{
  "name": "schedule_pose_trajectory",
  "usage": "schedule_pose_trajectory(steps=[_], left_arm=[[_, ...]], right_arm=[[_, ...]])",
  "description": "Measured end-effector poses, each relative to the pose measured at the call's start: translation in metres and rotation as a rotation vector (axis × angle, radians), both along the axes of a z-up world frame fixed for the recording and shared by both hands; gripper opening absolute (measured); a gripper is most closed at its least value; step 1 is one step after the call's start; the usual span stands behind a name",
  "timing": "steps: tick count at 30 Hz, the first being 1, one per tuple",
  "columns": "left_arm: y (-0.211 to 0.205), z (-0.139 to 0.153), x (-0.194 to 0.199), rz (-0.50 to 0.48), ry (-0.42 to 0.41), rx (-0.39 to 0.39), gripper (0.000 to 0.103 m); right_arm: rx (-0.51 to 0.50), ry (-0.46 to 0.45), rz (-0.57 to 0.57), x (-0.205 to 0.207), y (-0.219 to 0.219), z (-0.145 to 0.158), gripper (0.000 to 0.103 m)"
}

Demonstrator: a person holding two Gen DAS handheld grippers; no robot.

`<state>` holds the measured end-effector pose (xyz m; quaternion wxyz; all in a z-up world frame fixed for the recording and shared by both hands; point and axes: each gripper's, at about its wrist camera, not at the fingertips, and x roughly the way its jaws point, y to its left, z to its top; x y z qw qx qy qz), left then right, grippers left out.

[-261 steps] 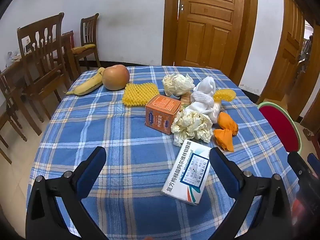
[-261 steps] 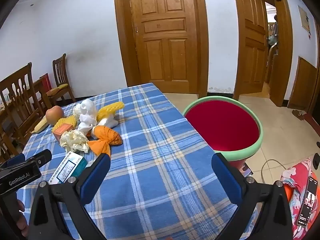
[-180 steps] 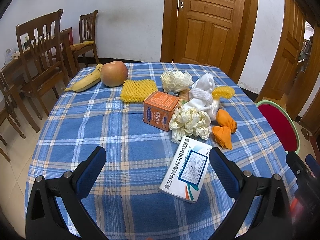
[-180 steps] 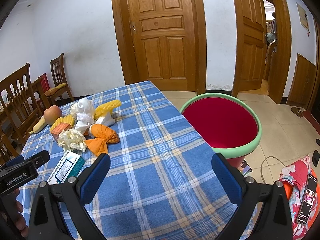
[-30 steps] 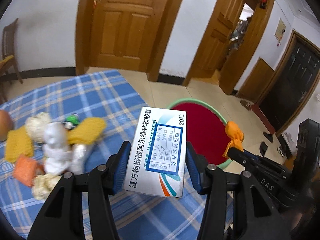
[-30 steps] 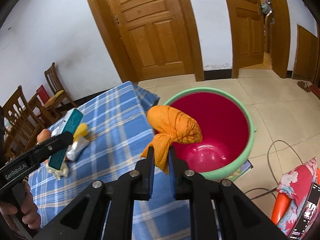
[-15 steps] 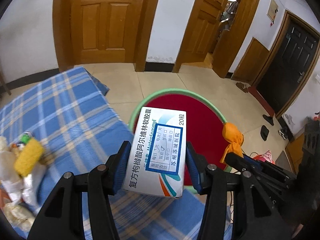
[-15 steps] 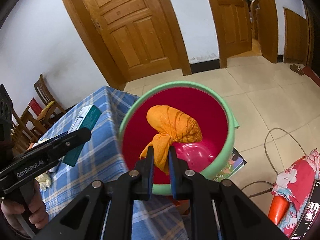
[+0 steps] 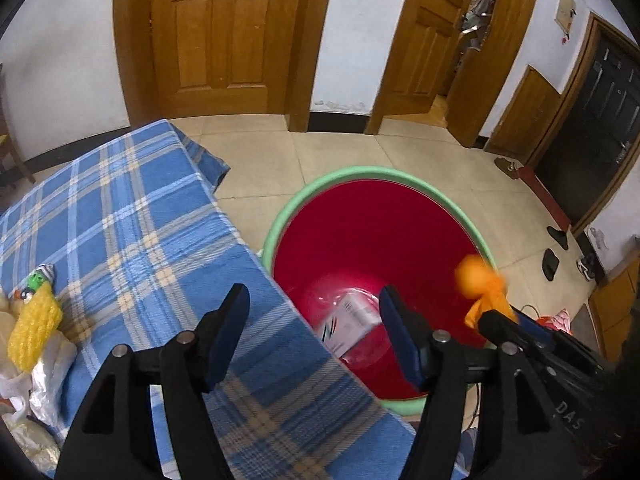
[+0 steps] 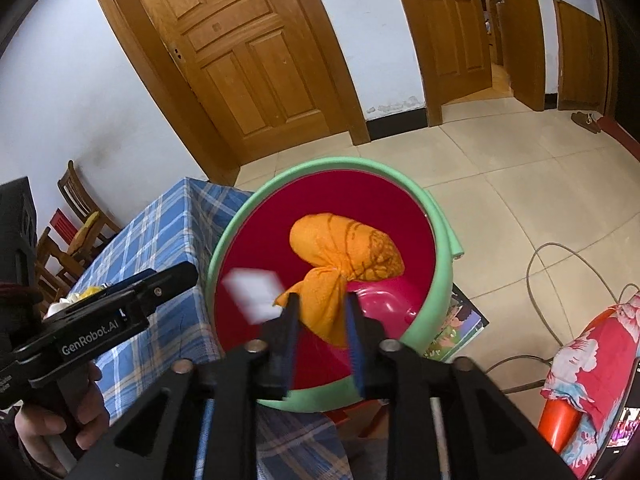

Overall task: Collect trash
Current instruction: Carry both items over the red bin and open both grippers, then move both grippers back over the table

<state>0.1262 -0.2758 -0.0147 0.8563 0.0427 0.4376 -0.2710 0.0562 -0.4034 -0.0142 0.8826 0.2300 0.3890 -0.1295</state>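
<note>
Tilting both grippers down over the bin [image 9: 288, 216], we hold them side by side above its red inside. The left gripper [image 9: 314, 334] has just been opening and its jaws stand wide with nothing between them; the box [image 9: 350, 326], blurred, is beyond its fingertips inside the bin. The right gripper [image 10: 320, 320] has just been opening too: the orange bundle [image 10: 346, 250] has its tail between the parted jaws, and we cannot tell whether the pads touch it. To the left of the grippers is the table [image 9: 132, 216] under a blue plaid cloth, with leftover trash [image 9: 34, 322] at its far left edge. Ahead are a tiled floor and wooden doors [image 9: 224, 36]. Only the right view shows the hand [image 10: 52, 426] on the left gripper's handle, and chairs [image 10: 80, 208] by the wall.
</note>
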Motion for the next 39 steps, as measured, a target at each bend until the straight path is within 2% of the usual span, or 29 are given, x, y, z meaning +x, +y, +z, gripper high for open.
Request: schedule_pose_trajectory(steps=[3,17,20,39], left_arm=[[0.007,0.002,0.002,0.021,0.003,-0.007,0.068],[0.045,0.025,-0.017,0.089,-0.050,-0.009,0.069],[0.056,0.032,-0.021,0.104,-0.060,-0.017,0.069],[0.136,0.064,-0.052,0.228,-0.134,-0.042,0.072]], right_arm=[[-0.005,-0.015,0.010,-0.002,0.004,0.004,0.037],[-0.003,-0.069,0.021,-0.013,0.022,0.024,0.042],[-0.008,-0.079,0.018,-0.016,0.029,0.029,0.049],[-0.024,-0.141,0.076,-0.025,0.077,0.056,0.061]])
